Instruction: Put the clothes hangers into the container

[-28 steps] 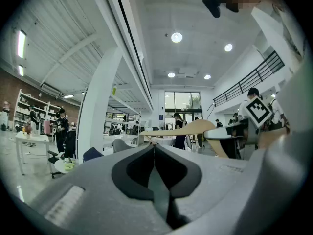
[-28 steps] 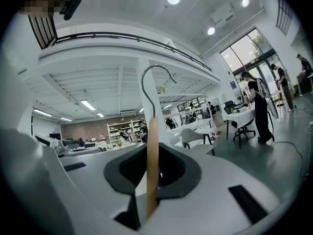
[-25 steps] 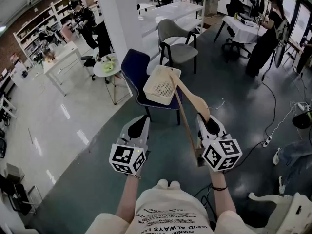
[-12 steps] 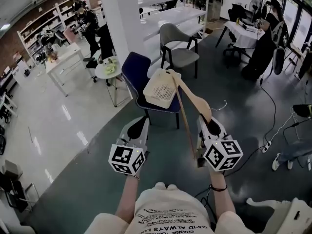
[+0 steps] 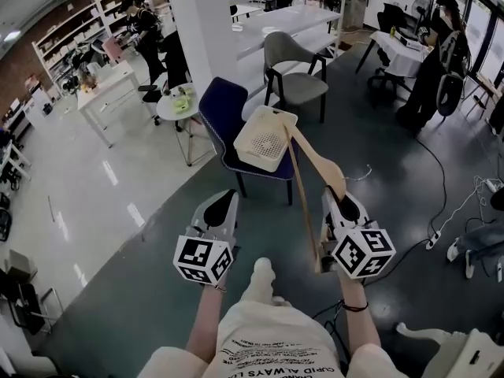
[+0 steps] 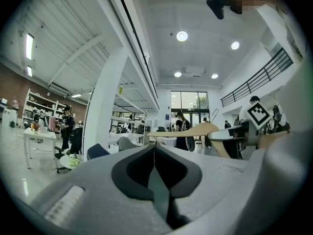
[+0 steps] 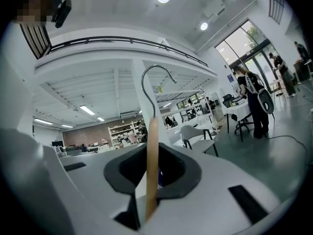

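My right gripper [image 5: 338, 201] is shut on a wooden clothes hanger [image 5: 313, 161], held up in the air. In the right gripper view the wooden bar [image 7: 152, 160] runs up between the jaws of the right gripper [image 7: 151, 148], and its metal hook [image 7: 153, 77] curves above. The hanger's far end overlaps a cream perforated basket [image 5: 265, 138], which sits on a dark blue chair [image 5: 221, 115] ahead. My left gripper [image 5: 220, 211] is level with the right one. Its jaws meet with nothing between them in the left gripper view [image 6: 154, 146], where the hanger [image 6: 191, 130] shows to the right.
A grey chair [image 5: 295, 73] stands behind the blue one. A small round white table [image 5: 176, 105] and a white pillar [image 5: 197, 22] are at the left. White tables and people [image 5: 439, 61] are at the far right. Cables [image 5: 441, 211] trail on the dark floor at right.
The person has stepped forward, and a shoe now shows below the grippers. Both grippers and the hanger keep the same pose.
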`<state>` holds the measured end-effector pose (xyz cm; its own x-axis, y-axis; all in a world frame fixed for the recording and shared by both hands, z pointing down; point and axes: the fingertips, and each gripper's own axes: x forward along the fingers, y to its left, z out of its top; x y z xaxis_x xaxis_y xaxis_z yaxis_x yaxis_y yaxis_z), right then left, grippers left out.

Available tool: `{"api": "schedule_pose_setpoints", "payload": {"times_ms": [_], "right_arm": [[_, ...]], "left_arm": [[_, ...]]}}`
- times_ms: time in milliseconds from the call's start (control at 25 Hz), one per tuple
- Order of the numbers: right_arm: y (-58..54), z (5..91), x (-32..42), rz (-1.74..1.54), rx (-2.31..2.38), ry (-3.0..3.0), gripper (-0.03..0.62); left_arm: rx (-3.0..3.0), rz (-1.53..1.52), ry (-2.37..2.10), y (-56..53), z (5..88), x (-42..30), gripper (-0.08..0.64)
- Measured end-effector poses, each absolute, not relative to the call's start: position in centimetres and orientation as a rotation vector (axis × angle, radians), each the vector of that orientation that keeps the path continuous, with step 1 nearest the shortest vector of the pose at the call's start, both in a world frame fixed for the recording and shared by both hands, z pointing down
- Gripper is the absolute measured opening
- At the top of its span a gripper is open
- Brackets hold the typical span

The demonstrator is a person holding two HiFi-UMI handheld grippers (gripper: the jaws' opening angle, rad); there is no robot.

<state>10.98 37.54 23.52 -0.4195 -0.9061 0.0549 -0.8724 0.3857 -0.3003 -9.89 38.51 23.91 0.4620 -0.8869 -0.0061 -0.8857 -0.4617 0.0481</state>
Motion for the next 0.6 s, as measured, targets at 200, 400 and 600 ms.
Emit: {"api": "schedule_pose_setpoints", "payload": {"times_ms": [200, 400, 600], "right_arm": [[33.9, 24.7, 10.9, -0.467, -1.627, 2.527, 0.054], [27.4, 25.8, 9.9, -0.505, -1.638, 2.543, 0.054], [20.6, 26.4, 9.0, -0.54, -1.655, 2.54, 0.054]], "left_arm": [[2.636, -0.041, -1.594, 34.8, 25.0, -9.8, 0.023], [2.617, -0.037, -1.576, 28.2, 25.8, -10.3, 0.023], [2.602, -0.039, -1.541, 20.9, 26.5, -11.0, 0.023]]}}
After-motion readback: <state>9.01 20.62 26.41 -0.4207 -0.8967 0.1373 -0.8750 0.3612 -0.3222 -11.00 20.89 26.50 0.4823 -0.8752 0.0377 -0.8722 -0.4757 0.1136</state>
